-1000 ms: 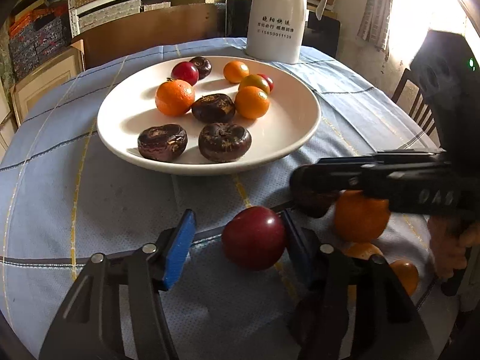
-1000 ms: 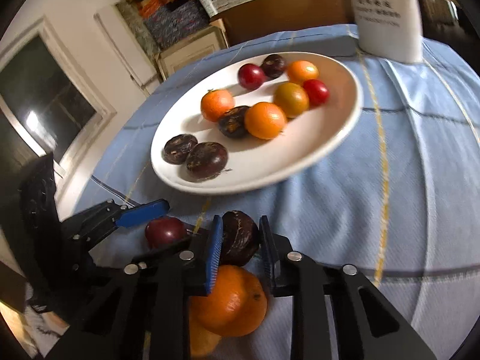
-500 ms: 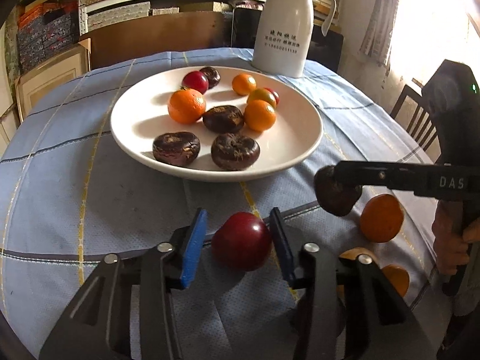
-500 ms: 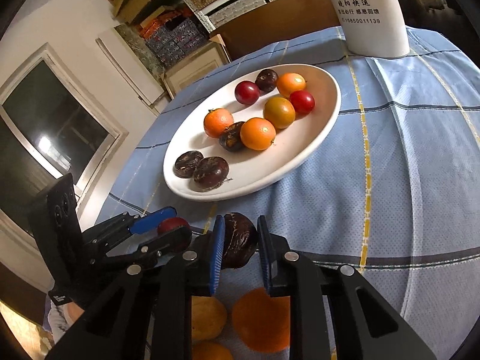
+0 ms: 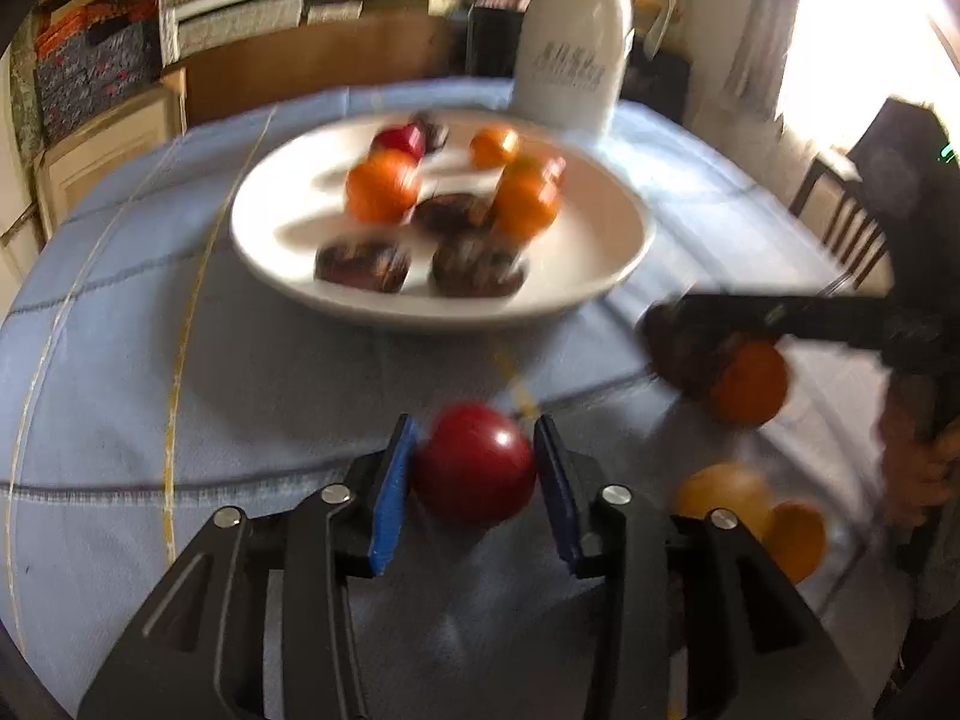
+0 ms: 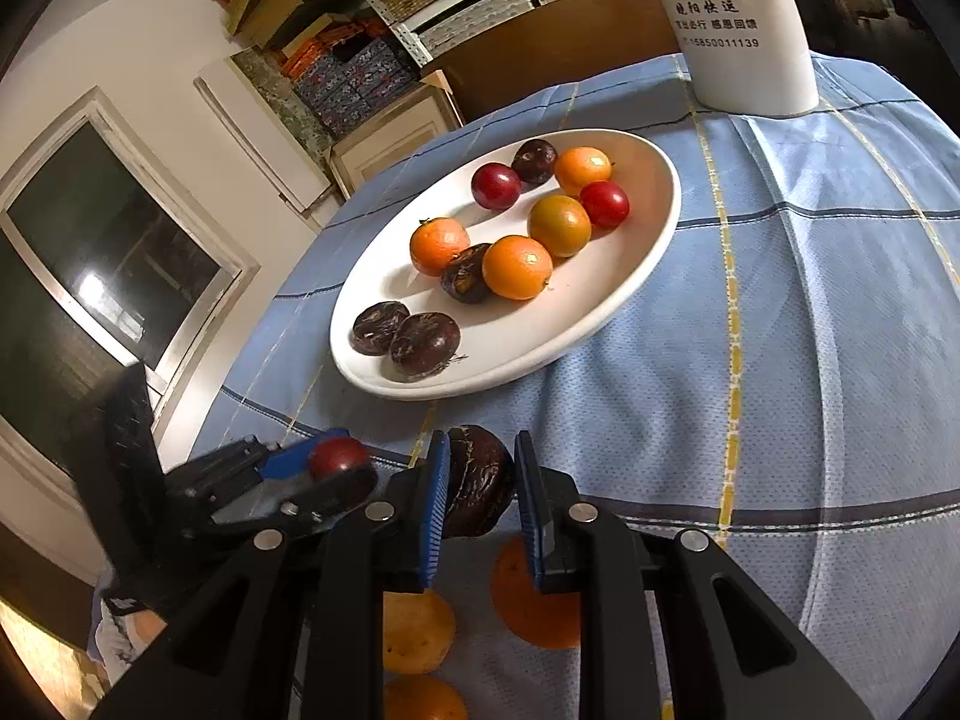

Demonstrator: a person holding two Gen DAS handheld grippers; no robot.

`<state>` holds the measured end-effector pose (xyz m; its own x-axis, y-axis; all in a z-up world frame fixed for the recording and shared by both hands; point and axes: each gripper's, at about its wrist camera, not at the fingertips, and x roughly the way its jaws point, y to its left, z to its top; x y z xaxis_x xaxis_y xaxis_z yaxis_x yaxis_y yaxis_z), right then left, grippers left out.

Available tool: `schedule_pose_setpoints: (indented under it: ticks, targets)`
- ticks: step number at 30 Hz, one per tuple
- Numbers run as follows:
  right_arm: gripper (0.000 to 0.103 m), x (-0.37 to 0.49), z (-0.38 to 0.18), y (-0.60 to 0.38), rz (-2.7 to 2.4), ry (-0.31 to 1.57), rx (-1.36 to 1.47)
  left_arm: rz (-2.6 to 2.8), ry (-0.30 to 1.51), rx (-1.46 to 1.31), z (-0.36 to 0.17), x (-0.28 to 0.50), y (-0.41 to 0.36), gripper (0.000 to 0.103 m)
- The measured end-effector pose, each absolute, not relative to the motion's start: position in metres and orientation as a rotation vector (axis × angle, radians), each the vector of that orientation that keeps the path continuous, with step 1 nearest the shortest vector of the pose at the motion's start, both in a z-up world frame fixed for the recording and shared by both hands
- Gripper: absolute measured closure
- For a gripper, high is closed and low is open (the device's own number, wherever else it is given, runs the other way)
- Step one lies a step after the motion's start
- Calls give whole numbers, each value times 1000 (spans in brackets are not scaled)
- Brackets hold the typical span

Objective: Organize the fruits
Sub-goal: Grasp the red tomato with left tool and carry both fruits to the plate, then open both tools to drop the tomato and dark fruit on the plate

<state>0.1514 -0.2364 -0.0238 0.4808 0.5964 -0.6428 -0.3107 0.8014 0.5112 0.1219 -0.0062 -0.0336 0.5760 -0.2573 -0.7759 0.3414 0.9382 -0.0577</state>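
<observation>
Holding red fruit (image 5: 474,471) between left gripper (image 5: 474,480) pads, dark wrinkled fruit (image 6: 477,483) clamped in right gripper (image 6: 480,492). White plate (image 6: 630,294) lay straight ahead, far side; right one probably nearer its rim, left view blurred.

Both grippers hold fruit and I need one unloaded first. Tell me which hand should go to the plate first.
Right, probably. The right gripper holds its dark fruit lifted clear of the cloth, near the white plate. The left gripper, shut on the red fruit, sits lower and farther back.
</observation>
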Motion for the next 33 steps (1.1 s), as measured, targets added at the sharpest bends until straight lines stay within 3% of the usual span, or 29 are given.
schedule_pose_setpoints:
  ticks: [10,16,22,27,28,29,30,33]
  targets:
    - [81,149,-22,-240,575,904,362,-350,845,70,-26,117,1,66]
    - [81,130,-1,-247,624,808,390,-375,733,35,11,103,4,66]
    - [81,156,20,-245,566,784,397,-283,688,41,47,154,2,65]
    - [81,191,13,-234,501,800,373,-234,732,6,32,202,6,64]
    - [80,196,8,-234,505,797,391,-230,732,-7,28,206,8,61]
    - [76,199,2,-236,508,811,412,-232,739,-27,22,210,11,47]
    - [64,201,-1,-237,505,822,424,-246,746,-41,17,211,14,35]
    - [61,199,-1,-247,494,800,466,-247,737,-37,16,207,18,33]
